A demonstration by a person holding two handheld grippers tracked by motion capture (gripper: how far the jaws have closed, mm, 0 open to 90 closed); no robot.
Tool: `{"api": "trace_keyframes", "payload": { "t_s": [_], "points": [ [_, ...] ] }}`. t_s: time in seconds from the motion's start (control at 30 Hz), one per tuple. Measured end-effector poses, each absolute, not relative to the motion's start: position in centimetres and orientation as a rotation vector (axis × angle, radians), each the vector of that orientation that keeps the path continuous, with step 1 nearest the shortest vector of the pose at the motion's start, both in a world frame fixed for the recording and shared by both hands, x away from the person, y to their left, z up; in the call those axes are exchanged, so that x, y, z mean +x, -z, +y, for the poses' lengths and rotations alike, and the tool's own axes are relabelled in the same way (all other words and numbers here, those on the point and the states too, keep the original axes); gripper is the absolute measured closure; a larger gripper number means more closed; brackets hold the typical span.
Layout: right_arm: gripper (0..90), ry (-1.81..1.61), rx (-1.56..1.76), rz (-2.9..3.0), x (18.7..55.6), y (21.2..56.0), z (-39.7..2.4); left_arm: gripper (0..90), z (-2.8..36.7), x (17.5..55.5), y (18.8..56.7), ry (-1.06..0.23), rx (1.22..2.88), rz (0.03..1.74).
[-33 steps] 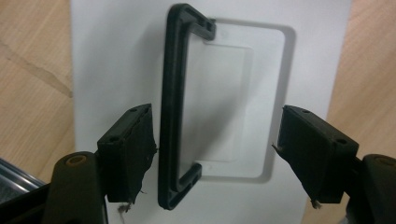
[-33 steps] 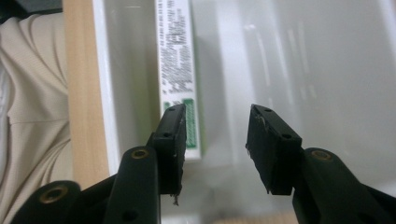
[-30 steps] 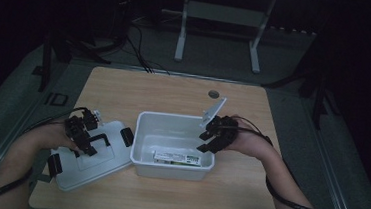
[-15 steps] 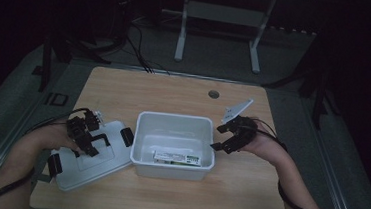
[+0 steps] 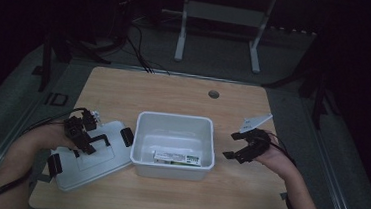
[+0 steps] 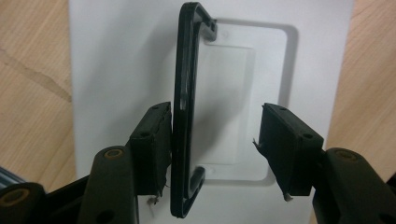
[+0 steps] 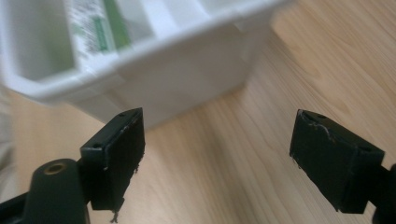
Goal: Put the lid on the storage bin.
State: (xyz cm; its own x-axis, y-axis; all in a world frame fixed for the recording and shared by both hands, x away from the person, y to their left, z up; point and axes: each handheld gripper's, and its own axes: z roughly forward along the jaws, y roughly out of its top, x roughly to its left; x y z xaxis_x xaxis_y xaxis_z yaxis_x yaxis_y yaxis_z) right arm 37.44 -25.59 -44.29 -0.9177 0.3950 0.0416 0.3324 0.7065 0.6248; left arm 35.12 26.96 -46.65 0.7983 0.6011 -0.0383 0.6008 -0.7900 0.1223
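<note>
Your left tool: released, straddling the handle on lid, worktop 8 o'clock. Your right tool: released, at 3 o'clock of bin.

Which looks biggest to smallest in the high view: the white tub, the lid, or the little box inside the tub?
1. White tub and lid look about alike; I can't rank them.
2. Little box, clearly smallest.

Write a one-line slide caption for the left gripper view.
Open hand-held gripper straddling the raised black handle of a white lid lying on the wooden table.
</note>
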Motion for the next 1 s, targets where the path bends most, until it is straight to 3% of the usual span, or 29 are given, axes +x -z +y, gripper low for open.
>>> {"api": "trace_keyframes", "payload": {
  "t_s": [0.33, 0.6, 0.7, 0.93, 1.0],
  "points": [
    [20.4, -0.947, 0.675, 2.729, 36.7, 47.8, -28.1, 46.6, 26.8, 35.6, 47.1, -0.083, 2.900, 0.910],
    [20.2, -1.010, 0.698, 2.725, 36.0, 49.0, -28.6, 63.5, 26.6, 36.1, 47.6, -0.048, 2.911, 0.889],
    [19.0, -1.037, 0.717, 2.709, 35.9, 49.2, -28.9, 64.8, 26.6, 36.2, 47.7, -0.024, 2.898, 0.893],
    [18.9, -1.057, 0.736, 2.692, 35.4, 50.2, -29.4, 82.9, 26.5, 36.0, 47.7, 0.002, 2.884, 0.850],
    [18.9, -1.065, 0.742, 2.689, 35.3, 50.4, -29.4, 82.9, 26.5, 35.9, 47.7, 0.005, 2.888, 0.836]
  ]
}}
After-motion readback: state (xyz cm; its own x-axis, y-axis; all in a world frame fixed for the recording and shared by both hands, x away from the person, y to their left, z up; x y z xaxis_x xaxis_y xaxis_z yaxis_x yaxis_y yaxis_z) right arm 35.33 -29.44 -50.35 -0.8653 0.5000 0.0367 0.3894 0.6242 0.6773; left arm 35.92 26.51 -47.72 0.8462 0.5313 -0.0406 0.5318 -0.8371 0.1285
